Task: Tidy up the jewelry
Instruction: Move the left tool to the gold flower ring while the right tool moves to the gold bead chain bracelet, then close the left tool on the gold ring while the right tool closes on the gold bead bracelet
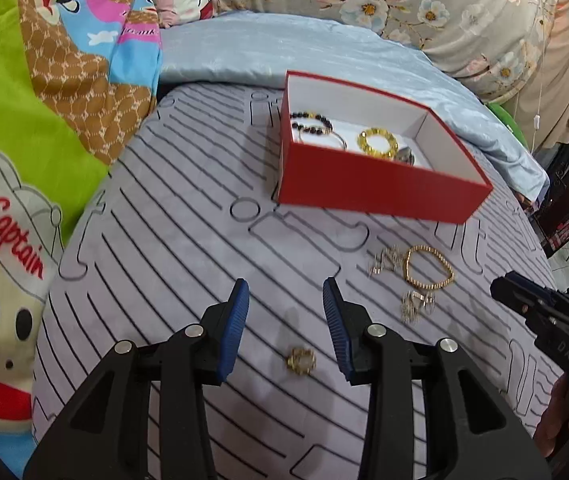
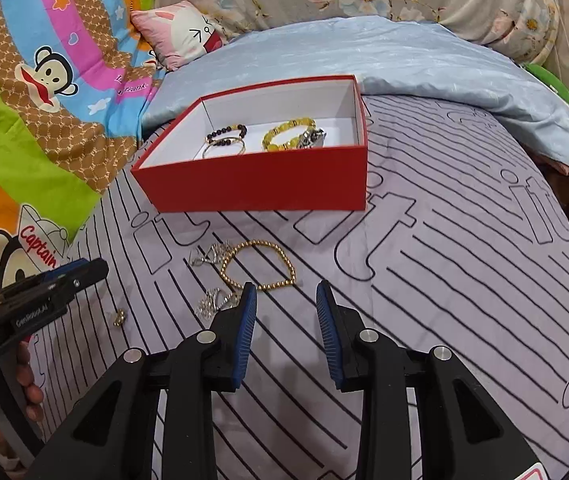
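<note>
Two black tools with blue pads, left tool and right tool, are hovering released and empty over a striped bedsheet, where a small gold ring and gold beaded bracelet are lying loose near the red cardboard box, risking pinching the fabric instead.

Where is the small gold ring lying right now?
In the left wrist view the gold ring lies loose on the striped sheet, low between the open fingers of the left gripper, left of the gold bead bracelet and outside the red box.
</note>
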